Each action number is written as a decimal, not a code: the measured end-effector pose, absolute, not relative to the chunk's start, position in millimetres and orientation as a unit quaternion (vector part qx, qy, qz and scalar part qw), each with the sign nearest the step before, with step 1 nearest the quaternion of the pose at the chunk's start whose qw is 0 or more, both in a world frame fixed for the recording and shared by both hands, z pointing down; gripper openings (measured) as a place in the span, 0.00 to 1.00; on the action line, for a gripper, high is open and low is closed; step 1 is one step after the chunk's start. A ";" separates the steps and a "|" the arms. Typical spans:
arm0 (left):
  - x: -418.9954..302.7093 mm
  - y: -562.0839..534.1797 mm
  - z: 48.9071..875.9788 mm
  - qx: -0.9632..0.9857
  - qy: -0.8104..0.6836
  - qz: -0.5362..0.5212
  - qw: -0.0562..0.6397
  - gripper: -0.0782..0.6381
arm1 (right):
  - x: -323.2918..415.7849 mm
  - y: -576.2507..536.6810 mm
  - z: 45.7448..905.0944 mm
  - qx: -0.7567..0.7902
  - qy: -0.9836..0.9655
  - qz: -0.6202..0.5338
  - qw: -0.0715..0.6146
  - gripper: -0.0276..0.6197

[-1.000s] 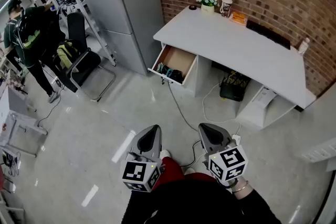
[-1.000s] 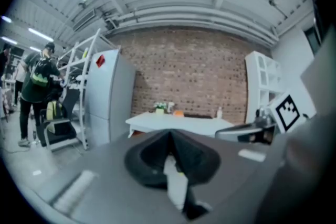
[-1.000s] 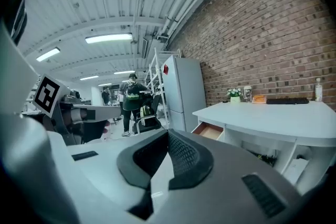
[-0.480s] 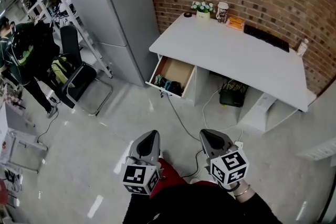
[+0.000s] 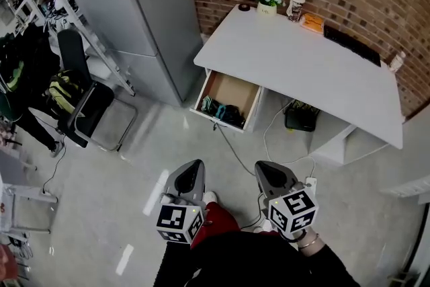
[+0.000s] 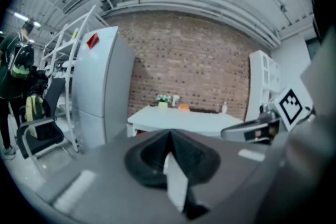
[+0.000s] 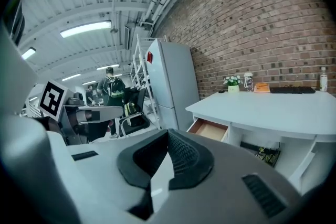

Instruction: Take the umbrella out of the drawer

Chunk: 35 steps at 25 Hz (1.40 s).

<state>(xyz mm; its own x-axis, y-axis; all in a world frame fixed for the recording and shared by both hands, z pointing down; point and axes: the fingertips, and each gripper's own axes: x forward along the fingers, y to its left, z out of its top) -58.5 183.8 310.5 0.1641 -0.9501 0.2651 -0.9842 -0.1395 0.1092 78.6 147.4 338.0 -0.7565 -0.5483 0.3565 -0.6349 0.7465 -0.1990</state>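
The drawer (image 5: 236, 87) under the white surface (image 5: 295, 67) stands open with dark items at its front. The umbrella (image 5: 230, 114) is presumably among them, though I cannot tell which. The risks are grabbing the wrong item or snagging the floor cable (image 5: 236, 150) on approach. The left gripper (image 5: 194, 169) and right gripper (image 5: 263, 169) sit well short of the drawer, tilted slightly down, fingers clenched on nothing.

Desk (image 5: 295, 70): plant (image 5: 267, 0), cup (image 5: 293, 5), kbd (image 5: 351, 45).
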 end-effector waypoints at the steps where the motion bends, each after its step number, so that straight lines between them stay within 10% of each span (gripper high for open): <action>1: -70.5 175.6 311.7 0.755 -0.639 0.067 0.132 0.12 | 66.3 140.7 337.1 0.323 -0.923 0.157 0.139 0.04; 18: -194.9 83.7 348.1 0.802 -0.567 0.096 0.160 0.12 | -50.2 91.2 366.9 0.380 -0.886 0.199 0.178 0.04; 35: -171.4 -9.4 407.4 0.848 -0.451 0.221 0.167 0.27 | -39.3 36.6 401.7 0.435 -0.845 0.256 0.175 0.04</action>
